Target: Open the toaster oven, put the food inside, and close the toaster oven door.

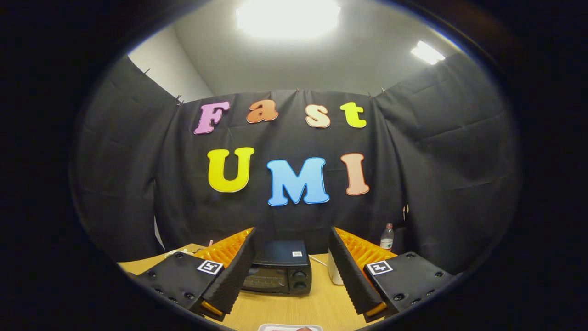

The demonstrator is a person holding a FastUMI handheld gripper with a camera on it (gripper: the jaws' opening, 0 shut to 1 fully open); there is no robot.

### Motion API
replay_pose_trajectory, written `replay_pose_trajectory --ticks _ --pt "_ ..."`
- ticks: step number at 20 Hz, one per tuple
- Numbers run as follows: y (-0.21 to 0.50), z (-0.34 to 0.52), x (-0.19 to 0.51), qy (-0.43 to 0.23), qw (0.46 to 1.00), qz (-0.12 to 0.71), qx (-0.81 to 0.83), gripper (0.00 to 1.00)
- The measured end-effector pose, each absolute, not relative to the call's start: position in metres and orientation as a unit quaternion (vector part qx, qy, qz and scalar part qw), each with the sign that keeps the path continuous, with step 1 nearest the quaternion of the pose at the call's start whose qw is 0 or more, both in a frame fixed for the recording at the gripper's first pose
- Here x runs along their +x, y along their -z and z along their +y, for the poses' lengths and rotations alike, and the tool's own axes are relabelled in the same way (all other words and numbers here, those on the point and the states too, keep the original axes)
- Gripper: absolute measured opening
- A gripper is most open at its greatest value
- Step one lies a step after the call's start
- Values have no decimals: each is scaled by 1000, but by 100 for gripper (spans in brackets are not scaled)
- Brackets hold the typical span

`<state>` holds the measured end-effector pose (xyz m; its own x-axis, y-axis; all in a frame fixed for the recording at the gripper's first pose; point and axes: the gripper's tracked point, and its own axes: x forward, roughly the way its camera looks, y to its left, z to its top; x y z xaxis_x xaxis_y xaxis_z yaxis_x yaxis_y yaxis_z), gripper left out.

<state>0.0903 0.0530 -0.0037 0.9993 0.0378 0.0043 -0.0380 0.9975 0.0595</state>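
Gripper [291,262] fingers spread wide, gripping nothing, hanging above the wooden table [285,308]. White plate [289,328] edge sits right under the fingers, contents too cut off to tell. Toaster oven [279,269] sits ahead, framed between the fingers, door closed, knobs on its right. White cup [334,274] just beside right finger. Water bottle [387,237] further back right.
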Motion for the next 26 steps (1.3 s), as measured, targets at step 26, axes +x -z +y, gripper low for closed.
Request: replay_pose_trajectory --ticks 26 --pt "173 209 235 -123 976 179 11 98"
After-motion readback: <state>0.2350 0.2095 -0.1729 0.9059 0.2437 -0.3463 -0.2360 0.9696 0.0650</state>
